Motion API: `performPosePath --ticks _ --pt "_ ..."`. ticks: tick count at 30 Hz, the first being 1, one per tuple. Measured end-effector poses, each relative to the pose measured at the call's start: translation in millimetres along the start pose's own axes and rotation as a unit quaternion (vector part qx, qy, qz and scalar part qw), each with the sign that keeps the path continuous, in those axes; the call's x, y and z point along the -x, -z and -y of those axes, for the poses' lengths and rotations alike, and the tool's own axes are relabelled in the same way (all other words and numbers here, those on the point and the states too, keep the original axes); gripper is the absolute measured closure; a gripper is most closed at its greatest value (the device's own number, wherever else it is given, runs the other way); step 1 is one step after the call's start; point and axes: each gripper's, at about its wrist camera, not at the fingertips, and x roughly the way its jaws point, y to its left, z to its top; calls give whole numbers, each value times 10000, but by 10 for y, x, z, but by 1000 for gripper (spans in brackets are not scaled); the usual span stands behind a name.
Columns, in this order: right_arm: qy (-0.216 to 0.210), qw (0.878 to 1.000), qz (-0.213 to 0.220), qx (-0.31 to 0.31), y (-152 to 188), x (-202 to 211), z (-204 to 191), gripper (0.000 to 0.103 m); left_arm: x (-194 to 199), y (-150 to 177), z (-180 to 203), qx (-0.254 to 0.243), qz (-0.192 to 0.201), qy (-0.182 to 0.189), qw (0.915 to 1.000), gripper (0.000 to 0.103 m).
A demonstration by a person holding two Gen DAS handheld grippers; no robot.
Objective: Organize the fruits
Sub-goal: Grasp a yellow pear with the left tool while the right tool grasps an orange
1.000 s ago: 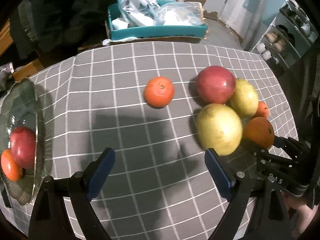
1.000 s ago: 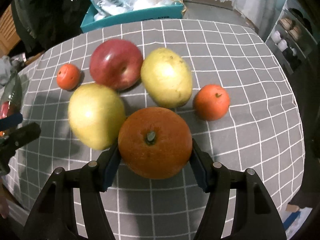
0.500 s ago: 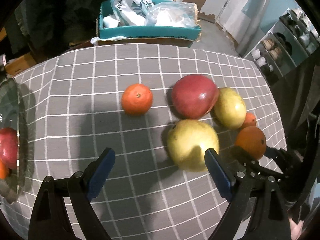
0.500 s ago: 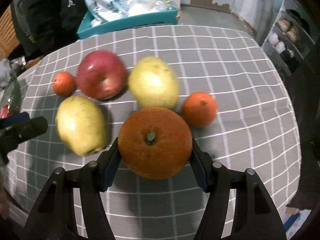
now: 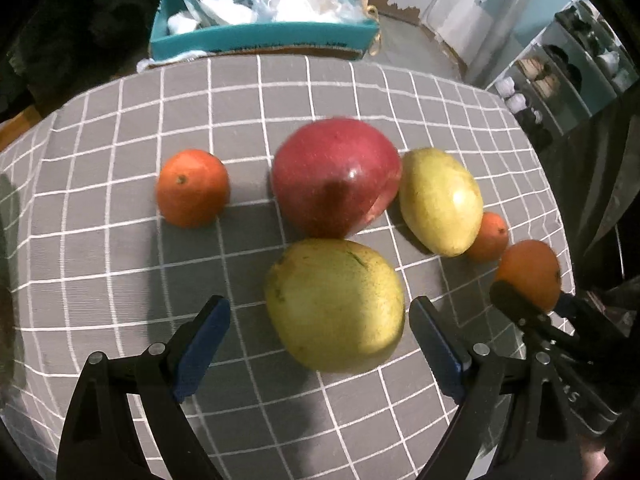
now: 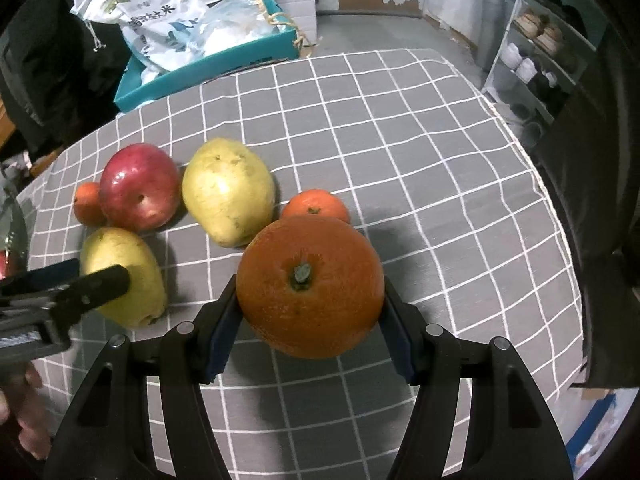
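Observation:
My right gripper (image 6: 308,332) is shut on a large orange (image 6: 310,286), held above the grey checked cloth; the same orange (image 5: 528,274) shows at the right in the left wrist view. My left gripper (image 5: 320,344) is open around a yellow-green pear (image 5: 335,304) without touching it. Behind that pear lie a red apple (image 5: 336,176), a second pear (image 5: 440,200), a small mandarin (image 5: 192,187) to the left and another mandarin (image 5: 489,238) to the right. In the right wrist view the near pear (image 6: 120,276) sits behind the left gripper's finger.
A teal box (image 5: 260,38) with plastic bags stands beyond the table's far edge. Shelves with shoes (image 6: 536,52) stand at the right. A glass plate's rim (image 6: 16,236) shows at the far left in the right wrist view. A hand (image 6: 24,412) holds the left gripper.
My left gripper moved right across the cloth from the plate, bringing the near pear between its open fingers. My right gripper with the orange drifted slightly away from the fruit cluster.

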Motion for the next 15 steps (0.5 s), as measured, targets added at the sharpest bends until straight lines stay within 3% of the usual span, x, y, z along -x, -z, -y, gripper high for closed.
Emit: performPosePath --ticks 6,10,15 --pt "129 9998 -7 118 1 -37 31 39 -133 15 17 -27 -99 -21 9999 12" --pt "119 9999 -51 102 16 -65 51 39 -162 9 49 -88 -118 148 9998 25" --pt "109 9999 -65 111 20 -69 45 39 -156 28 115 -290 -74 32 9995 27"
